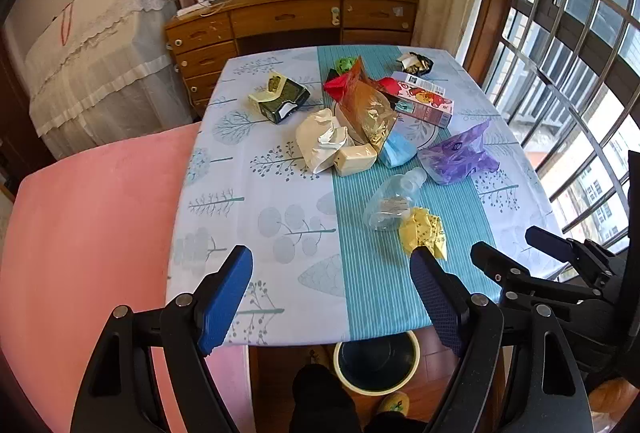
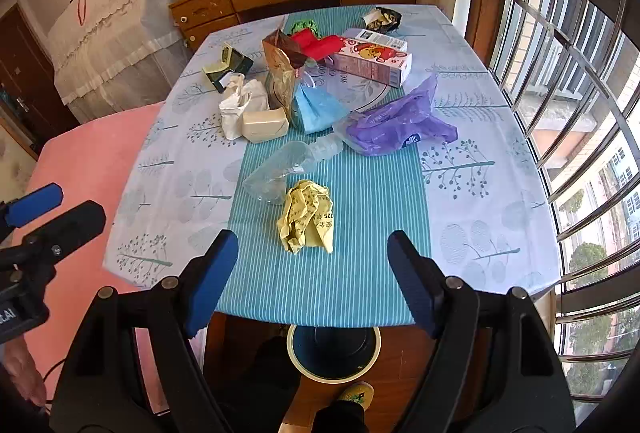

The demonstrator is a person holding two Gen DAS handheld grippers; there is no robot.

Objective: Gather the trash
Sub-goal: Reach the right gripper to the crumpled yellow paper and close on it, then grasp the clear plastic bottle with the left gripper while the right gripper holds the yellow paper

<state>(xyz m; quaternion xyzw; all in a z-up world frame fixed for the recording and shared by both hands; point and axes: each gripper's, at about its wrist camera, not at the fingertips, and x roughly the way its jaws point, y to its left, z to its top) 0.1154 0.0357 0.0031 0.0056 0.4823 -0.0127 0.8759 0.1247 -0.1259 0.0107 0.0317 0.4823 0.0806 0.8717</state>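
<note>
Trash lies scattered on the cloth-covered table (image 1: pixel 280 273) (image 2: pixel 480 173). Nearest the front edge is a crumpled yellow paper (image 2: pixel 307 216) (image 1: pixel 425 232), with a clear plastic bottle (image 2: pixel 288 167) (image 1: pixel 394 203) just behind it. Further back are a purple bag (image 2: pixel 394 127) (image 1: pixel 460 155), a blue wrapper (image 2: pixel 320 109), a white bag (image 1: pixel 320 143), a cream box (image 2: pixel 265 125), a brown foil bag (image 1: pixel 366 105) and a pink carton (image 2: pixel 372 61) (image 1: pixel 424 99). A dark bin (image 2: pixel 334 347) (image 1: pixel 376 361) stands on the floor under the front edge. My left gripper (image 1: pixel 332 301) and right gripper (image 2: pixel 312 281) hover open and empty over that edge.
A pink chair (image 1: pixel 88 233) stands at the table's left. A wooden desk (image 1: pixel 288 17) and a lace-covered cabinet (image 1: pixel 100 45) are behind. Barred windows (image 2: pixel 580 113) run along the right. A person's slippered foot (image 2: pixel 356 395) is beside the bin.
</note>
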